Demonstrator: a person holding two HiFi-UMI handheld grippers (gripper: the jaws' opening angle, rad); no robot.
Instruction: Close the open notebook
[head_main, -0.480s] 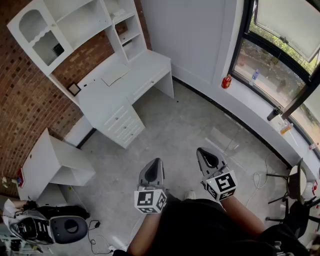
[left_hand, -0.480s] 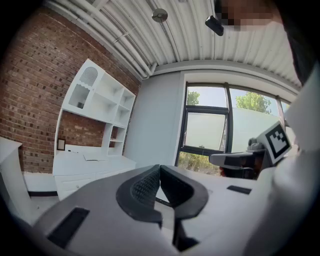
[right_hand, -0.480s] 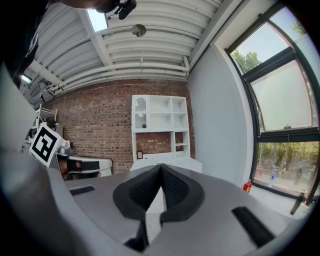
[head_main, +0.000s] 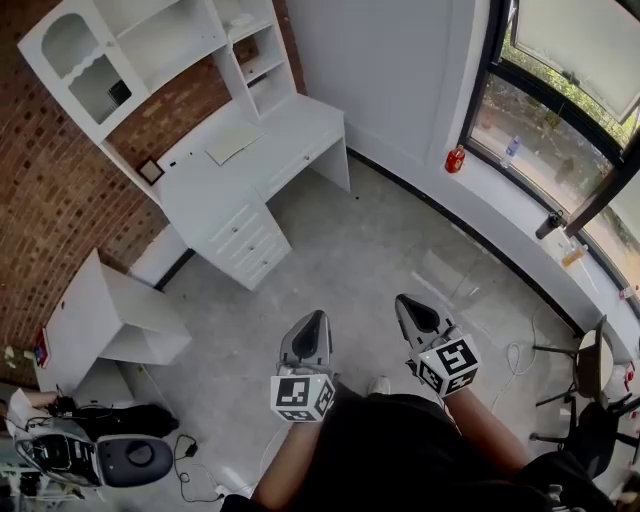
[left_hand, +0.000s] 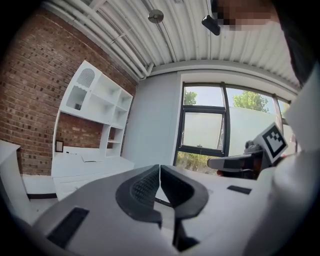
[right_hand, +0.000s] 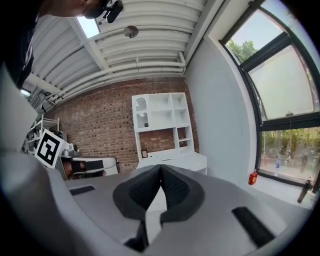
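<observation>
Much floor (head_main: 365, 250) between grippers (head_main: 318, 320) (head_main: 403, 303) and desk (head_main: 285, 135)

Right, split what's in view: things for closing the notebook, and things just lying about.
For the job: notebook, white desk under it, left gripper, right gripper, jaws shut, empty.
Lying about: picture frame, red container, bottle, low shelf unit.

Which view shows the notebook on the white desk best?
The head view: the notebook lies flat on the white desk, seen from above and unobstructed, though far off. The left gripper view shows it nearly edge-on, as a thin pale sliver. In the right gripper view I cannot make it out.
</observation>
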